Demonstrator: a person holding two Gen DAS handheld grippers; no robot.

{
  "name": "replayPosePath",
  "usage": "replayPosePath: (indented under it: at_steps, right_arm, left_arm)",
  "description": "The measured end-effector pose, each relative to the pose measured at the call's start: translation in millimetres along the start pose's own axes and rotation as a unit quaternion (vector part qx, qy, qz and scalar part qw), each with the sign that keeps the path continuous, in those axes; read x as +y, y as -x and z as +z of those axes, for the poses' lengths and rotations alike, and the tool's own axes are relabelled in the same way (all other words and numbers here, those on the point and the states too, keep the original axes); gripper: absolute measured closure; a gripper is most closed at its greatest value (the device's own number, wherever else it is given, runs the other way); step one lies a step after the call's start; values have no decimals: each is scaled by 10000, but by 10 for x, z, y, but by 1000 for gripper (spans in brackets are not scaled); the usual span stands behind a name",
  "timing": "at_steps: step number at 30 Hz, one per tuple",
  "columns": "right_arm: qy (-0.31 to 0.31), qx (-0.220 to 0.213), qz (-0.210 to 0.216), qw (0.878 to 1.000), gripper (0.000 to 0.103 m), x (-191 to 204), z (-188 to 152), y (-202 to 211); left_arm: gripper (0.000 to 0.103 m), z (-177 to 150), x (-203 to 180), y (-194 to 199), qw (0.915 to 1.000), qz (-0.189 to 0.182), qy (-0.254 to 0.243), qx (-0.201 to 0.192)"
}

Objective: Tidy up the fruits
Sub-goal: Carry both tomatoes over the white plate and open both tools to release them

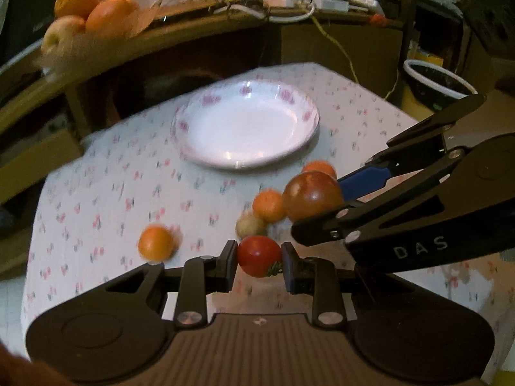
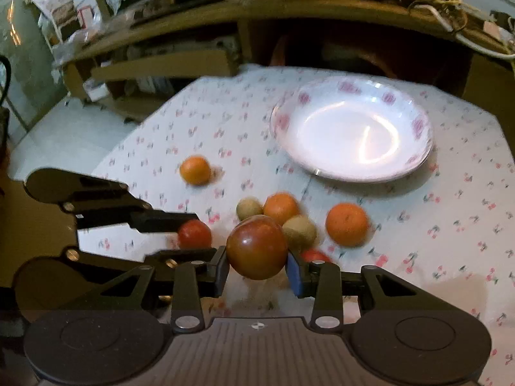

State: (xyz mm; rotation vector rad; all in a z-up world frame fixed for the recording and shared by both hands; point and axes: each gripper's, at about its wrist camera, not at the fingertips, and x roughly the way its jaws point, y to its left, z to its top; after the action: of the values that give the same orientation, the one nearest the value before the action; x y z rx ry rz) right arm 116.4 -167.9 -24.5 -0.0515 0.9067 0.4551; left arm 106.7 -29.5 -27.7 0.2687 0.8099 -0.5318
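- Cherry-print cloth (image 2: 199,122) covers the low table; a wooden shelf (image 1: 180,29) behind it carries oranges and cables.
- White plate (image 2: 354,128) with a pink floral rim sits toward 1 o'clock in the right wrist view, with nothing on it.
- Left gripper (image 1: 259,259) is clamped on a small red tomato (image 1: 259,255), held between its pads above the cloth.
- Right gripper (image 2: 257,265) is clenched around a larger brownish-red tomato (image 2: 257,247), also lifted.
- The two grippers sit close together, the right one entering the left wrist view from 3 o'clock.
- Loose fruit lies on the cloth beyond the right gripper: one orange (image 2: 195,170) at 11 o'clock, another orange (image 2: 346,224) at 2 o'clock, and a third orange (image 2: 281,207) between two small tan fruits (image 2: 299,232).
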Motion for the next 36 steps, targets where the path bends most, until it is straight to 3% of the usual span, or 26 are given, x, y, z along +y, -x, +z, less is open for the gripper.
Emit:
replayPosePath:
  at_steps: [9,16,26,36]
  right_arm:
    - [-269,-429,-292,9983,65,-278,292,43]
    - [-507,-486,-470,9964,65,-604,525,-136]
    - [-538,-281,-587,9964,63,-814,622,-409]
    - [-487,-472,-733,9950,59,-835,655,-340]
  left_arm:
    - [69,448,62,-251,9991,54,50,-407]
    - [69,702,118,-592,9983,157,10,-554]
    - [68,778,150,-932,9987,300,-75,-404]
    - [67,814,251,-844,9978,515,26,-407]
